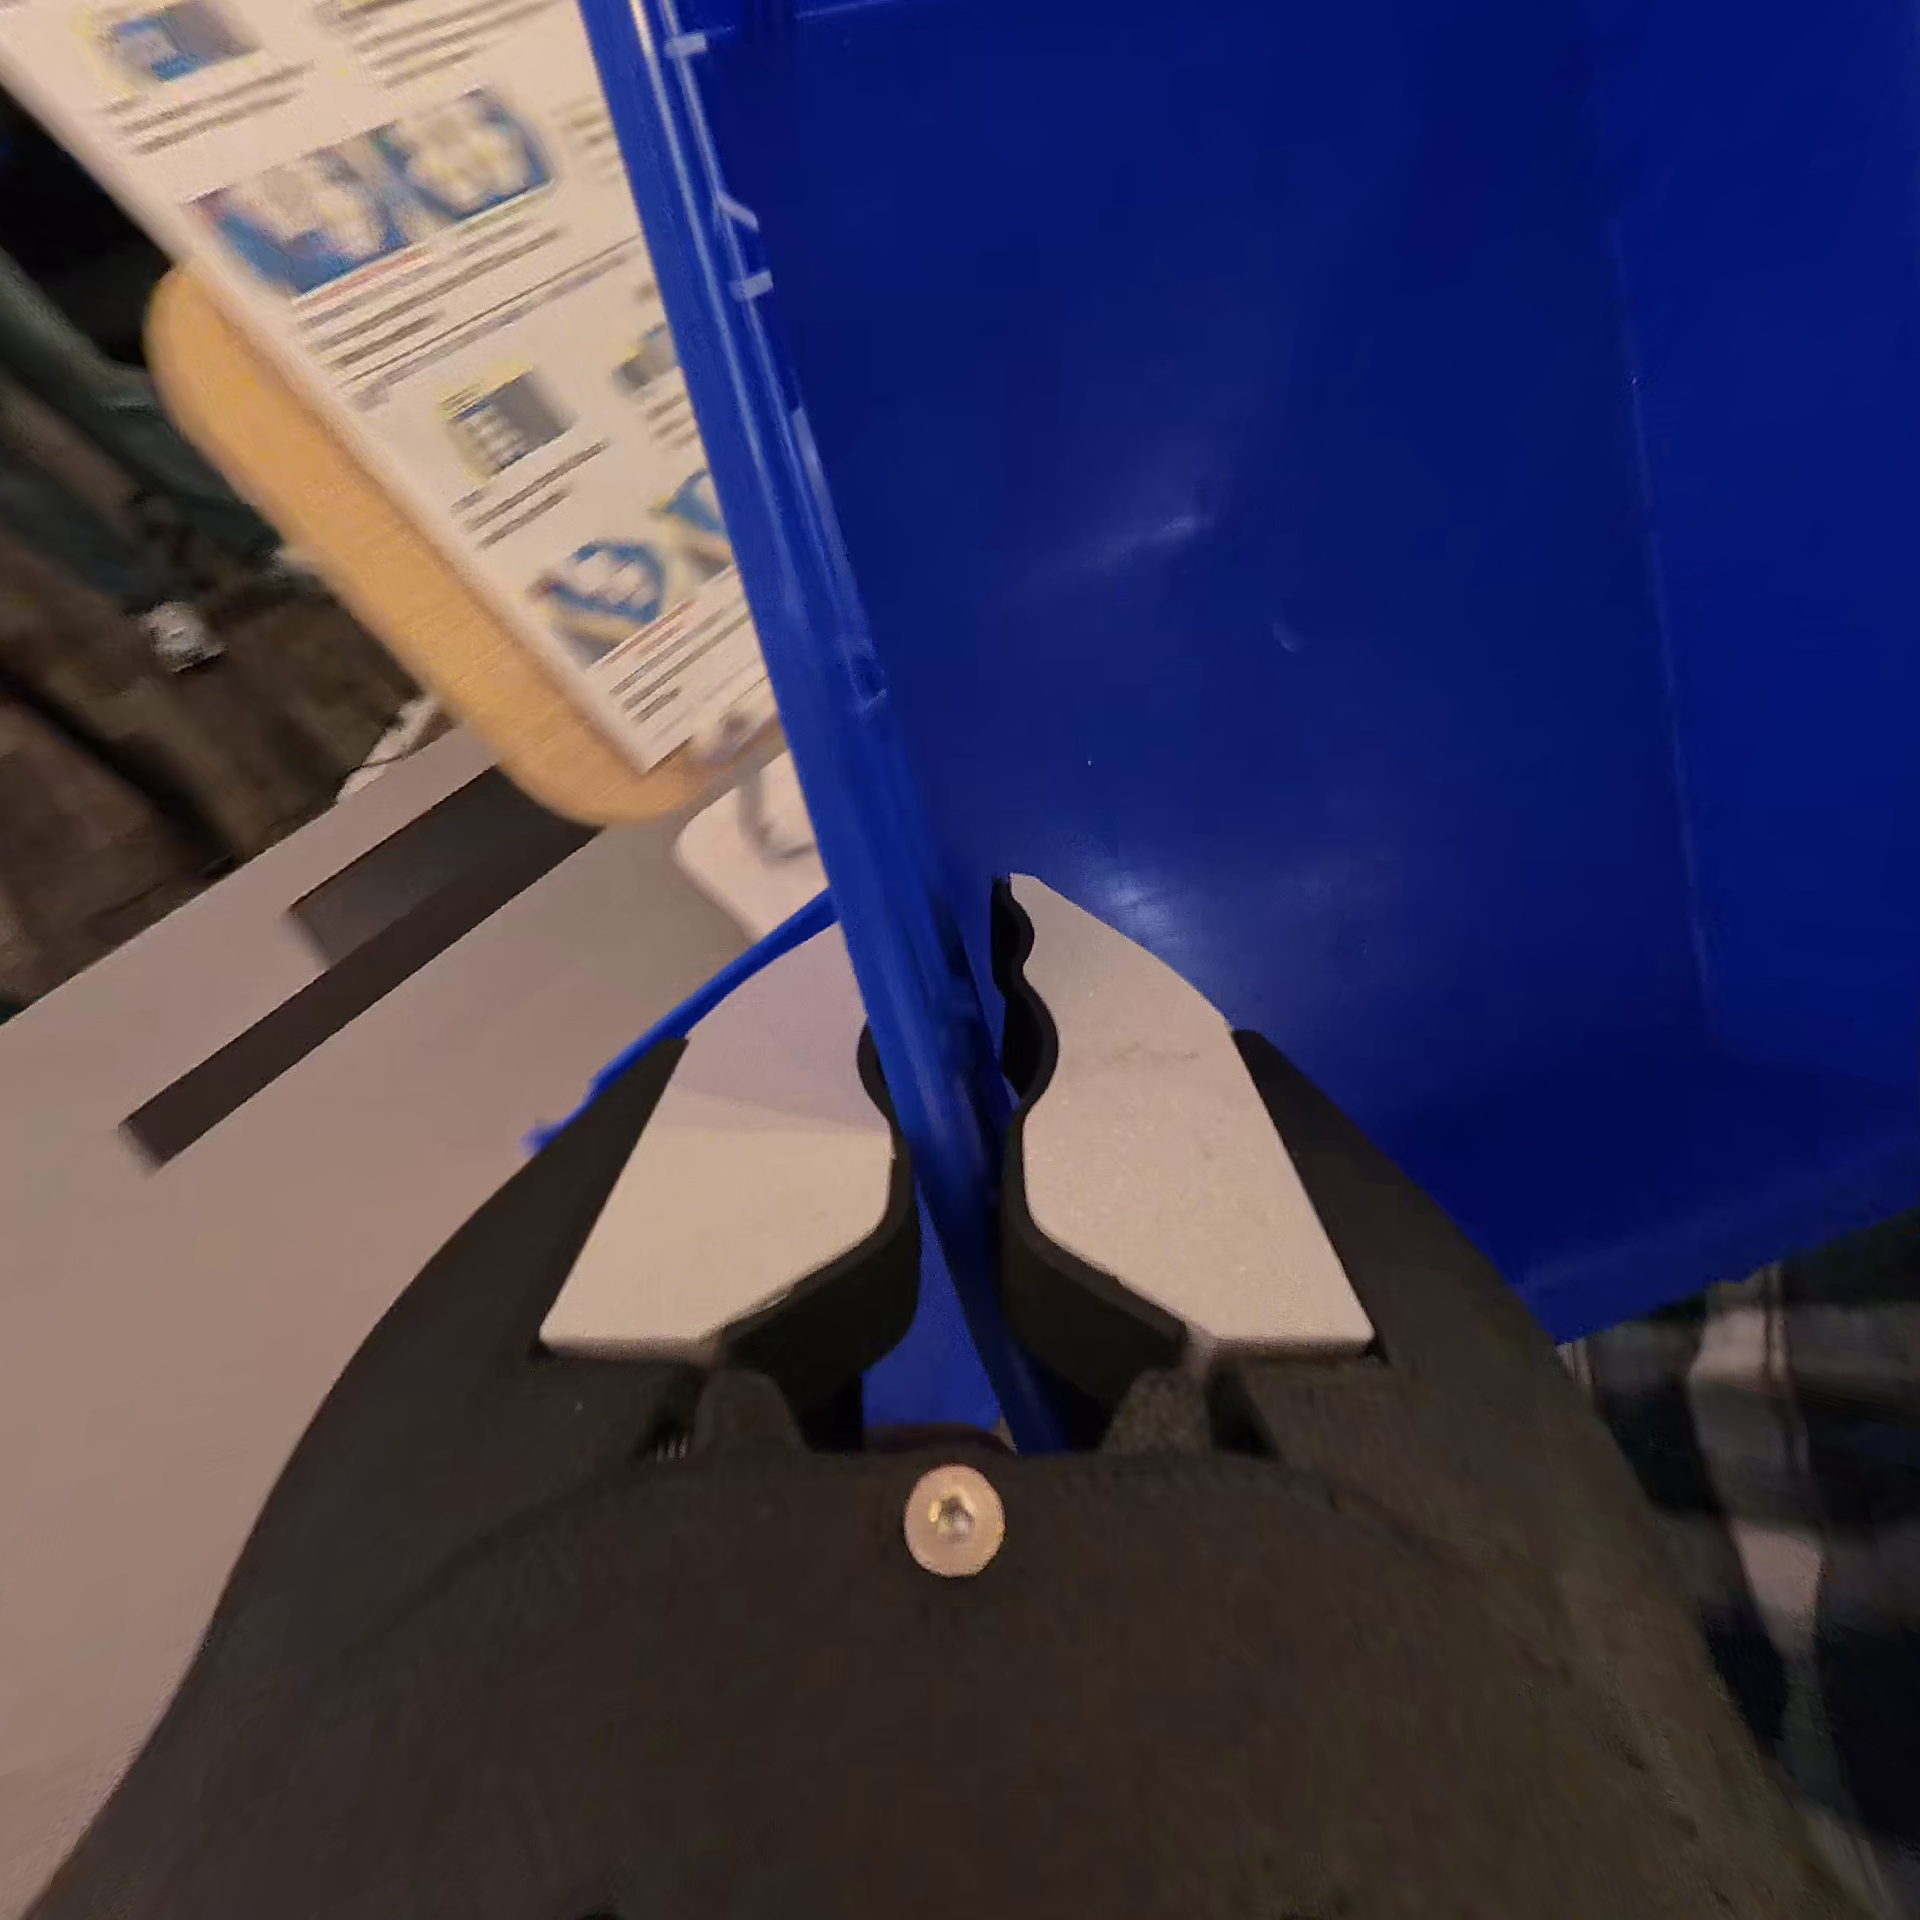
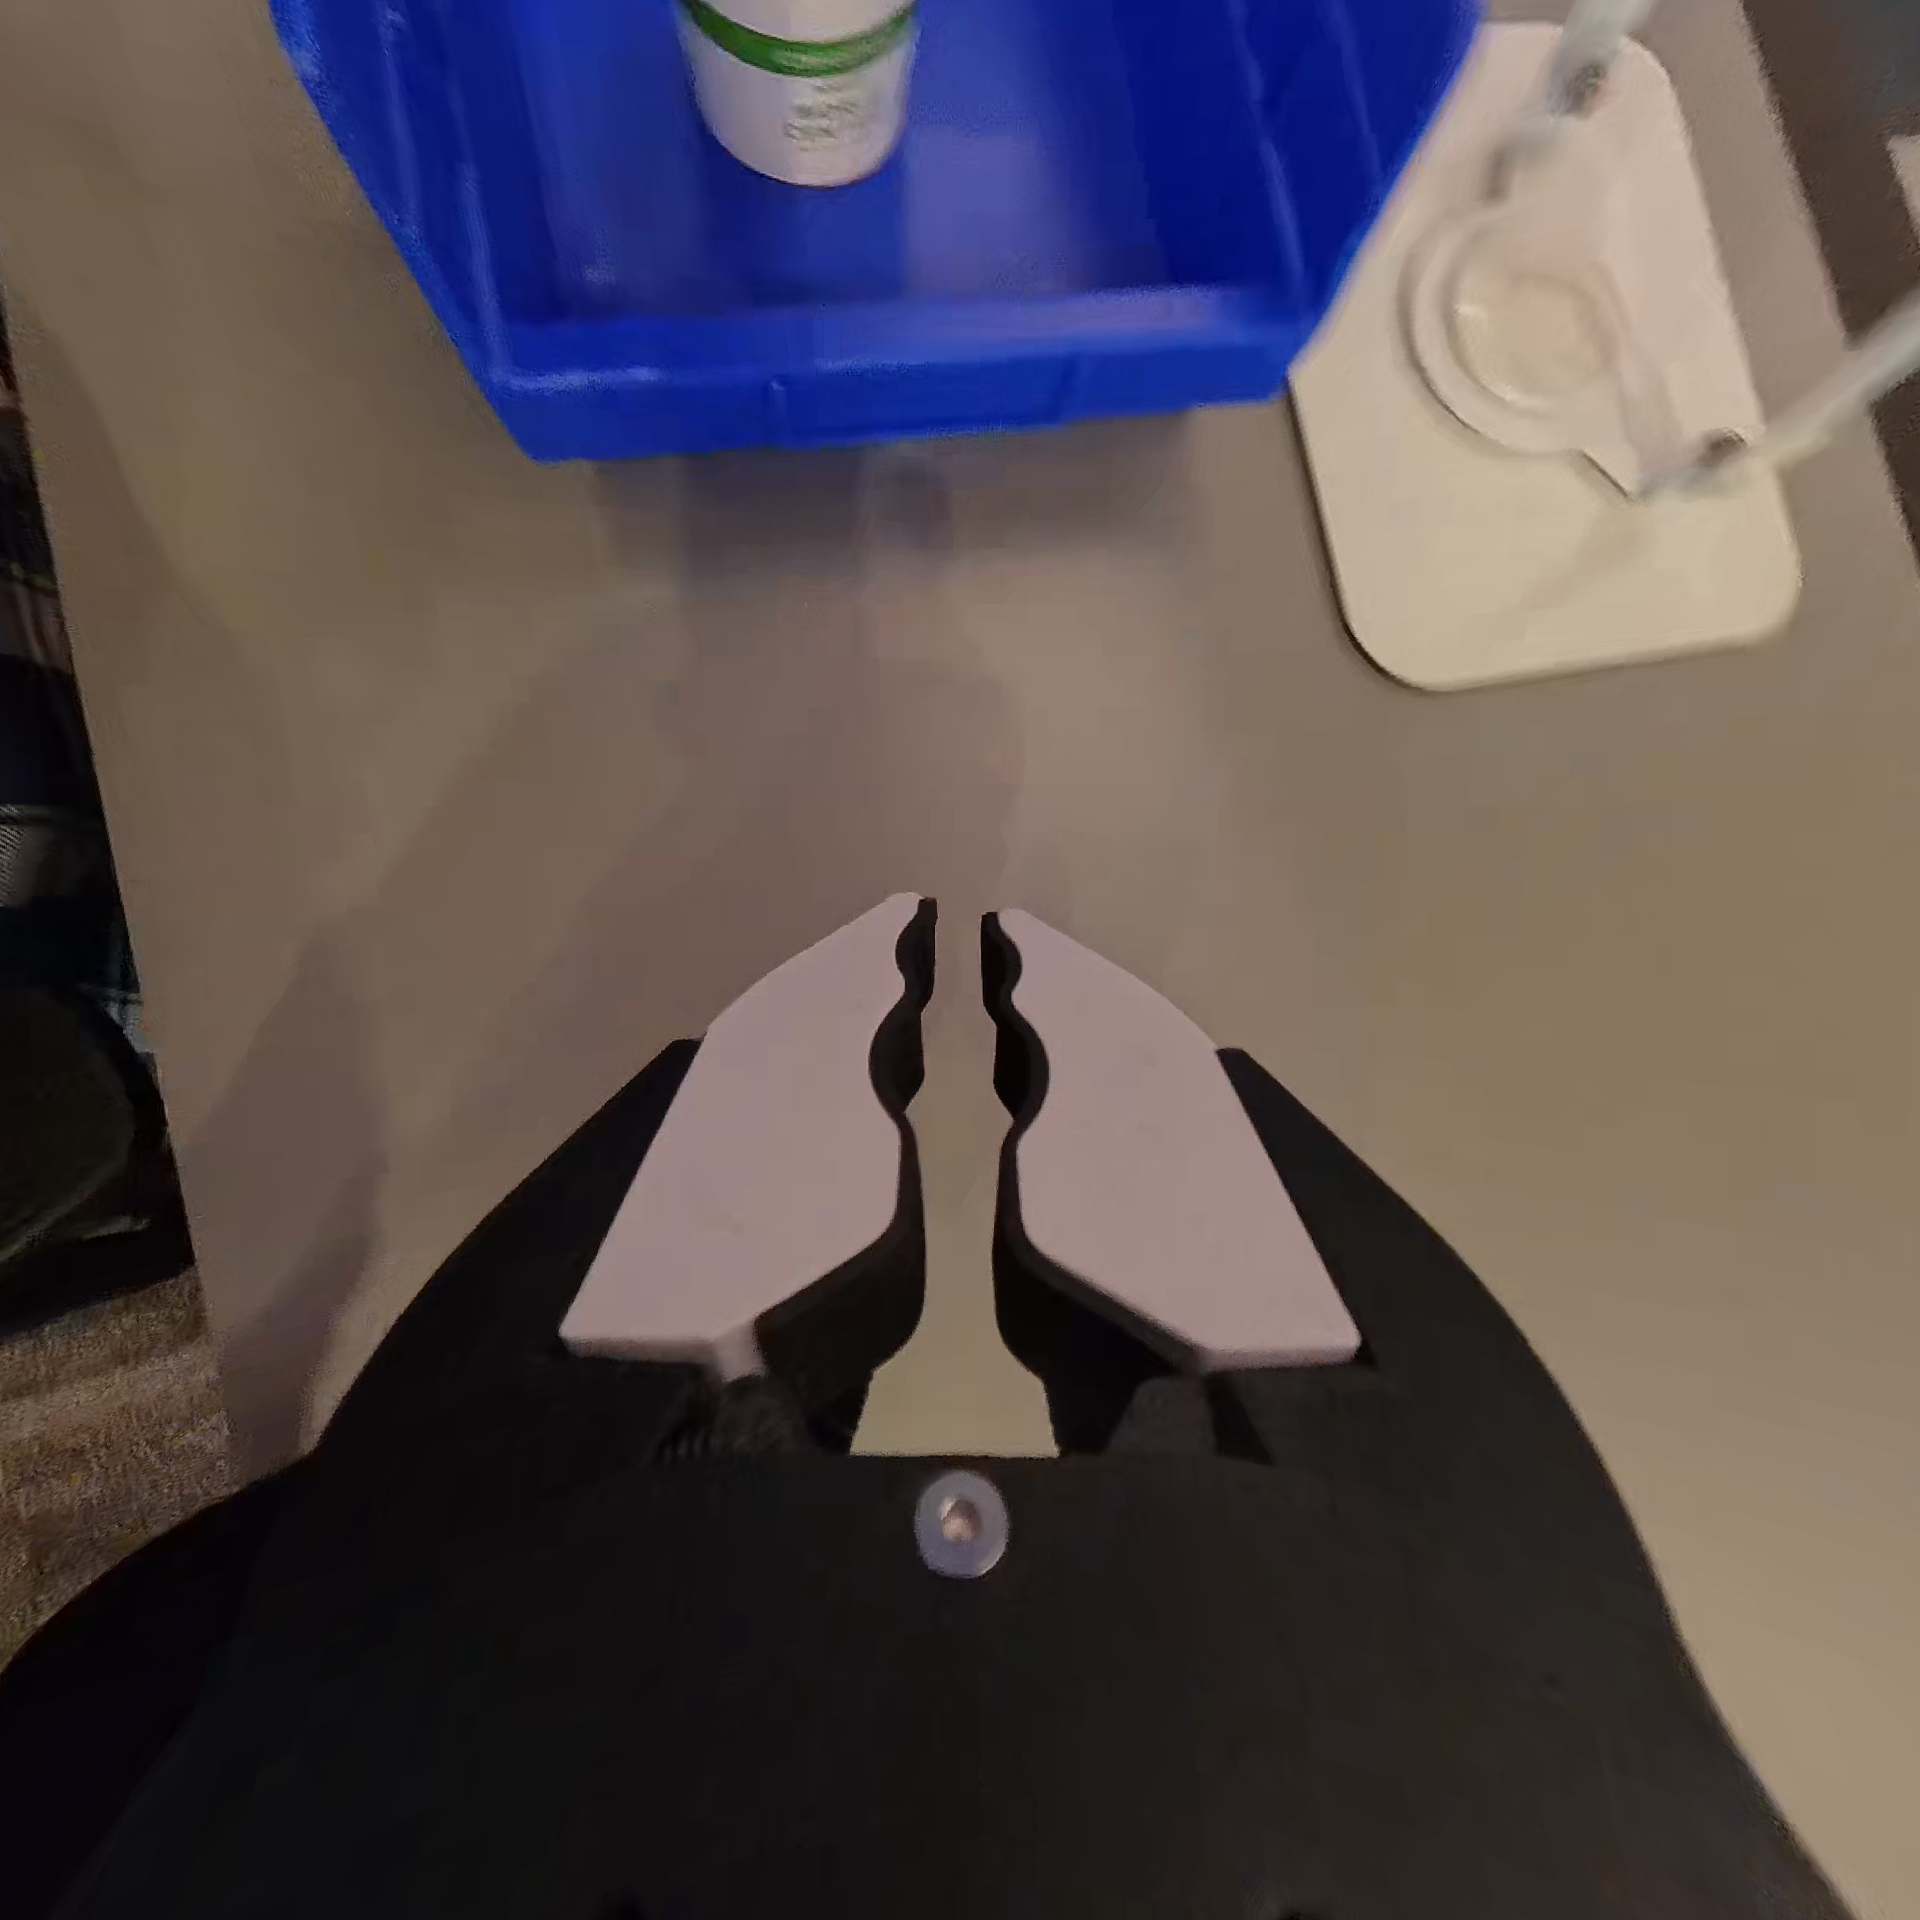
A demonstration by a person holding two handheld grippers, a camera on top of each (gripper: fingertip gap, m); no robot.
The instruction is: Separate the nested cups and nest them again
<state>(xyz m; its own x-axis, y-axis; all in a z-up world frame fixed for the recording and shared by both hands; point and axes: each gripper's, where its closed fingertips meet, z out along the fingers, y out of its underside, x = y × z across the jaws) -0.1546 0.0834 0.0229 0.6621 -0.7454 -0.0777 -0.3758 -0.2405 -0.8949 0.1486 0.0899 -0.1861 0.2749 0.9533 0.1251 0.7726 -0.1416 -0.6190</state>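
With the blue bin [image 1: 1299, 520] clamped by its wall in the left gripper [image 1: 961, 1039], and the right gripper [image 2: 958, 925] narrowly parted and empty, the white cup [image 2: 800, 94] inside the bin should be approached squarely, jaws widened first

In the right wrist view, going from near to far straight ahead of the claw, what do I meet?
Right claw, slightly open with nothing in it → bare grey table → blue bin front wall → white cup with green band inside the bin.
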